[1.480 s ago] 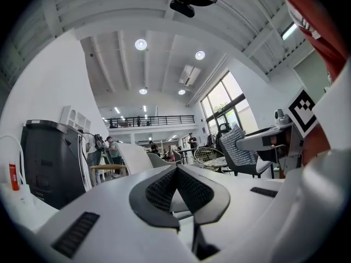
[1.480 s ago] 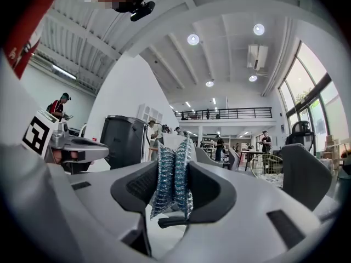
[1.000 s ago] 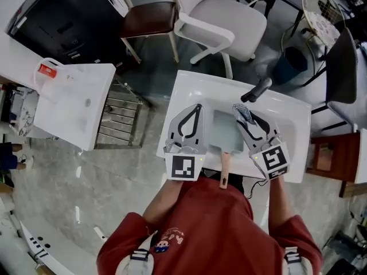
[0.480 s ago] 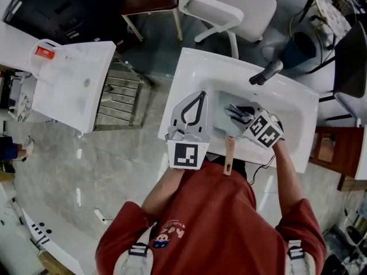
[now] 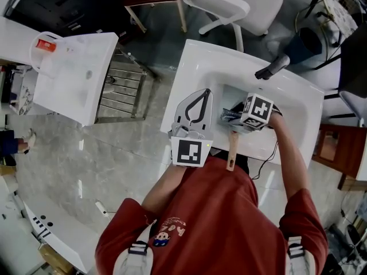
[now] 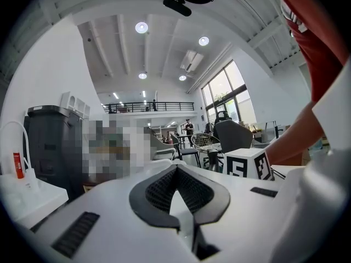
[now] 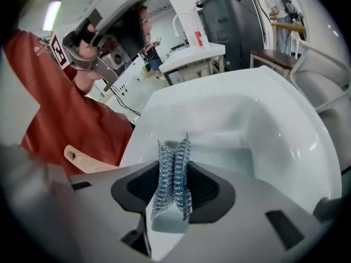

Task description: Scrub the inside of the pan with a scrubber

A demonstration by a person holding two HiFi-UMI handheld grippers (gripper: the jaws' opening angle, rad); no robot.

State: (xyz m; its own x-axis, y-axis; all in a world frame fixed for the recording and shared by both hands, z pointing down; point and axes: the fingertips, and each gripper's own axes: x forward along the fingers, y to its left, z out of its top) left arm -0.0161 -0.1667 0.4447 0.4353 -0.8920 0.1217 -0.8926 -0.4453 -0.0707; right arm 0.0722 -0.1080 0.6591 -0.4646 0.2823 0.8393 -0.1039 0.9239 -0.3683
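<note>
Here, over the left rim of the sink [image 5: 192,62], the left gripper [image 5: 202,93] has its jaws closed together on nothing. In the sink's basin lies the pan [image 5: 231,98], its wooden handle [image 5: 231,151] reaching past the near rim. Above the pan, the right gripper [image 5: 231,116] pinches the metal-mesh scrubber [image 7: 171,179]; whether it touches the pan I cannot tell.
</note>
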